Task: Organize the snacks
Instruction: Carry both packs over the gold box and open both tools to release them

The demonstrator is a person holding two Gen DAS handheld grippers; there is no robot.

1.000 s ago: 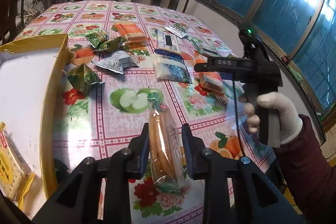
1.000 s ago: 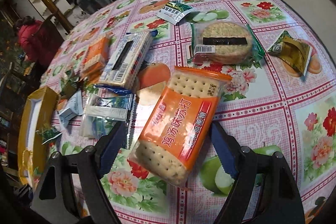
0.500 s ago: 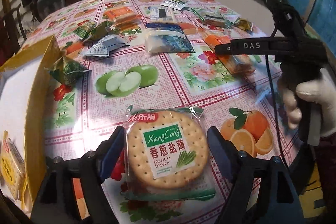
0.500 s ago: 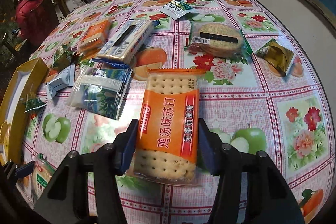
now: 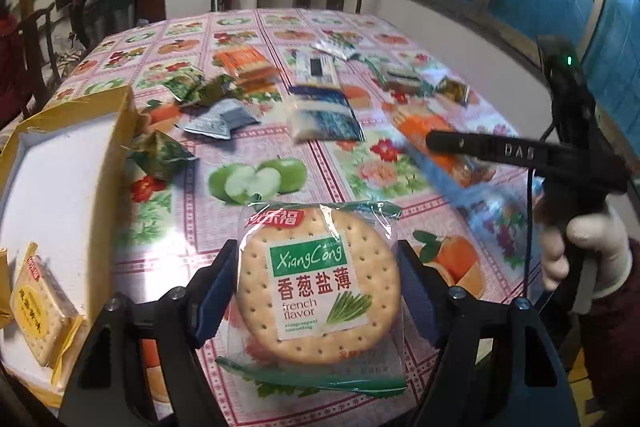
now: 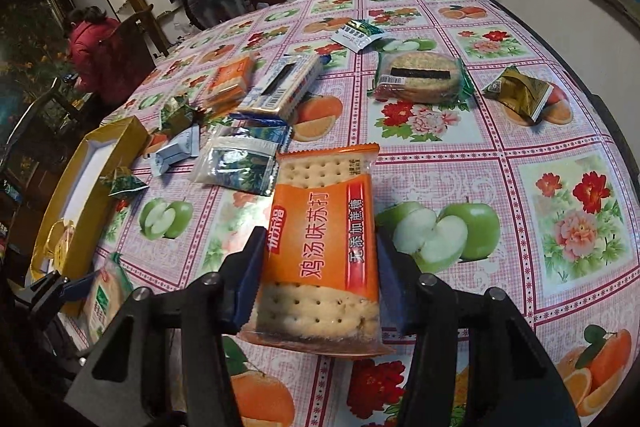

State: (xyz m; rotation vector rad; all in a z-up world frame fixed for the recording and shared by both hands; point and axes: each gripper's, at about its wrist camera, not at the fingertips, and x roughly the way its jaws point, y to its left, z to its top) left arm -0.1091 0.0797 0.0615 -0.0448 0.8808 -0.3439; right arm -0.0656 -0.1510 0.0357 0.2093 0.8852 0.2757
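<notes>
My left gripper (image 5: 316, 287) is shut on a round cracker pack with a green "XiangCong" label (image 5: 318, 283), held flat just above the table near its front edge. My right gripper (image 6: 318, 275) is shut on an orange soda-cracker pack (image 6: 320, 247) and lifts it off the table. The right gripper also shows in the left wrist view (image 5: 436, 141) with the orange pack (image 5: 440, 143) blurred under it. The yellow box (image 5: 116, 131) with a white inside lies at the left and holds a square cracker pack (image 5: 38, 303).
Several loose snack packs lie across the flowered tablecloth: a blue-white pack (image 6: 244, 159), a long cracker pack (image 6: 284, 87), an orange pack (image 6: 230, 79), a round dark-striped pack (image 6: 418, 75), a gold pouch (image 6: 518, 93), green pouches (image 5: 160, 155). Chairs and a person in red (image 6: 94, 47) stand behind.
The left gripper turned its round pack from edge-on to flat, face up, and its fingers stand wider. The right gripper closed on the orange pack and raised it.
</notes>
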